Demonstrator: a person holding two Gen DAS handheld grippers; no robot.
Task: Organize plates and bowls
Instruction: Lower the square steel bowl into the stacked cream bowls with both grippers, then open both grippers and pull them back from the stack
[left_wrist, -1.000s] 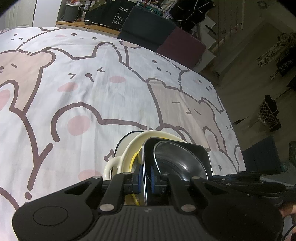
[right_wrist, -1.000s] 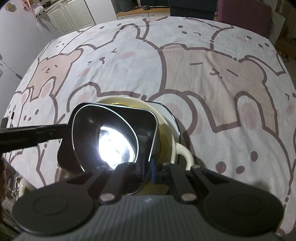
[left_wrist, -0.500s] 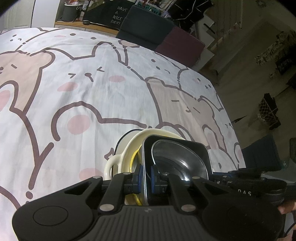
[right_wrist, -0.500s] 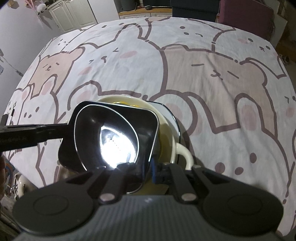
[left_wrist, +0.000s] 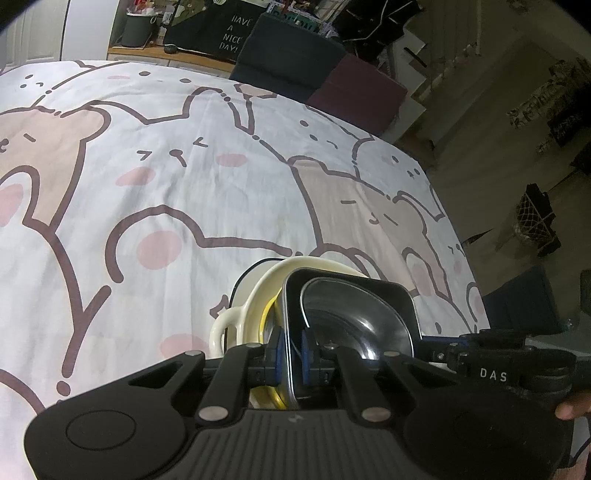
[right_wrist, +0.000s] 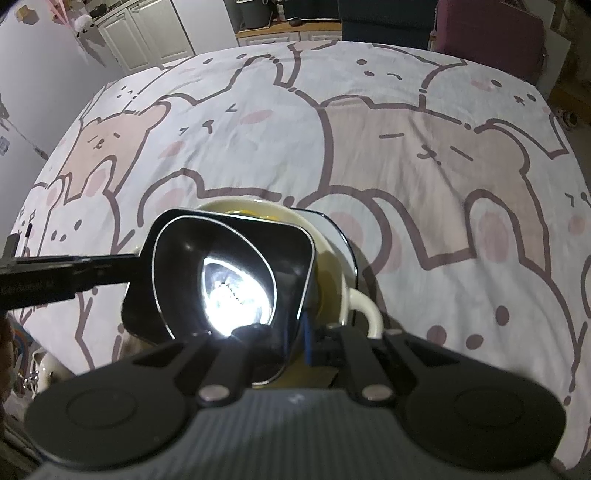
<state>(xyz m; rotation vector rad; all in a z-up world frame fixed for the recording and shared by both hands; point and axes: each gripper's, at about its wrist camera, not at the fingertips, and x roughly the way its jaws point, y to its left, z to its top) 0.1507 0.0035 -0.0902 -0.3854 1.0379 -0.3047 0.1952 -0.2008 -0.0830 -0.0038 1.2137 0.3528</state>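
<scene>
The black square bowl (left_wrist: 354, 314) is clamped at opposite rims by the left gripper (left_wrist: 293, 356) and right gripper (right_wrist: 295, 338), both nearly closed, directly above the cream bowl (left_wrist: 258, 295) on the bed (left_wrist: 184, 166).

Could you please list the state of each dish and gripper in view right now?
black square dish: upright, tilted, held at opposite rims by both grippers, over the cream bowl.
cream bowl: upright on the plate, handle free.
white plate: flat on the bedsheet, under the bowl.
left gripper: shut on the dish rim.
right gripper: shut on the opposite rim.
</scene>
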